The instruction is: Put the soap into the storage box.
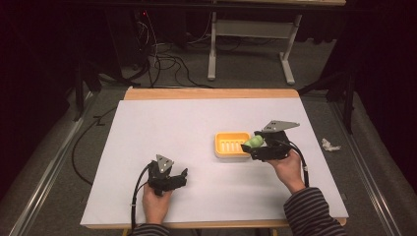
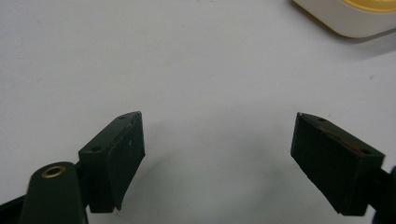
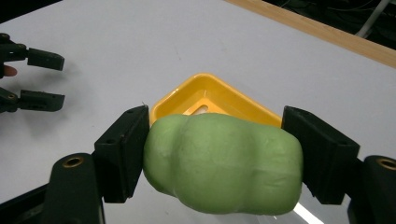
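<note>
A soft green lump [image 3: 222,161] like a bar of soap is clamped between the two black jaws of my right gripper [image 3: 212,154]. In the high view this gripper [image 1: 254,143] holds the green lump [image 1: 253,142] just above the right rim of a yellow dish [image 1: 231,145] with a ribbed floor and white base. The dish [image 3: 210,100] lies directly beyond the lump. My left gripper [image 1: 183,175] rests low at the front left of the white table top, jaws wide apart with nothing between them [image 2: 219,154]. A corner of the dish [image 2: 348,18] lies far ahead of it.
The white sheet [image 1: 172,132] covers the table, with a wooden strip [image 1: 211,93] along the far edge. A crumpled white scrap [image 1: 329,144] lies off the table's right side. Cables and a table frame stand on the floor behind.
</note>
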The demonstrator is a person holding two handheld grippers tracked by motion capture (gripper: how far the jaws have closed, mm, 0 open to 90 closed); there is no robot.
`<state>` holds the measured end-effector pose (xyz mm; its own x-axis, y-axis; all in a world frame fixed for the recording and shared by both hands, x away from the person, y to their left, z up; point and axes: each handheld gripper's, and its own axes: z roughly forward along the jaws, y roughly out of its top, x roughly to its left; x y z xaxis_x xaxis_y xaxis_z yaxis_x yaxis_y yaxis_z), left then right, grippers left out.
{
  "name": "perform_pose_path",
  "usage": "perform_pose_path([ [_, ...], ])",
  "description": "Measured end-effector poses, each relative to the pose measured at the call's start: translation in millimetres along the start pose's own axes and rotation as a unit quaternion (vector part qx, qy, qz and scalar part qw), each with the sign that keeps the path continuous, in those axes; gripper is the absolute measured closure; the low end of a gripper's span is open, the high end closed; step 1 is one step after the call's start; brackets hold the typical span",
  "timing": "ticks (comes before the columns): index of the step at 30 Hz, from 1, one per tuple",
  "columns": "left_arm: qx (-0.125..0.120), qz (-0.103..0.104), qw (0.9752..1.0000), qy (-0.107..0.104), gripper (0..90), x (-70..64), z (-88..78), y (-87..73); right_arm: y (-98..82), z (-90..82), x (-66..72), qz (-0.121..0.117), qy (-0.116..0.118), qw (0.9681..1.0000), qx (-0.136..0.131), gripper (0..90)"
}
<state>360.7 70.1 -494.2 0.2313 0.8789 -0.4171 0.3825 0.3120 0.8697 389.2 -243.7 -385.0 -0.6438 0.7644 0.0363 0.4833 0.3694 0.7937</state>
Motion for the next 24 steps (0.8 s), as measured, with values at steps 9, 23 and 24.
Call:
perform_pose_path([
  [9,0.0,0.0,1.0,-0.002,18.2,-0.2,-0.1,-0.1,9.7,16.3,-9.2,0.006,-0.007,0.9999,0.008,26.7],
  [23,-0.002,-0.001,1.0,-0.002,18.2,-0.3,-0.2,0.0,19.5,38.5,-14.4,0.013,-0.006,0.9997,0.021,26.8],
  [24,-0.002,-0.001,1.0,-0.002,18.2,-0.3,-0.3,0.0,20.6,39.5,-14.6,0.012,-0.005,0.9997,0.021,26.8],
])
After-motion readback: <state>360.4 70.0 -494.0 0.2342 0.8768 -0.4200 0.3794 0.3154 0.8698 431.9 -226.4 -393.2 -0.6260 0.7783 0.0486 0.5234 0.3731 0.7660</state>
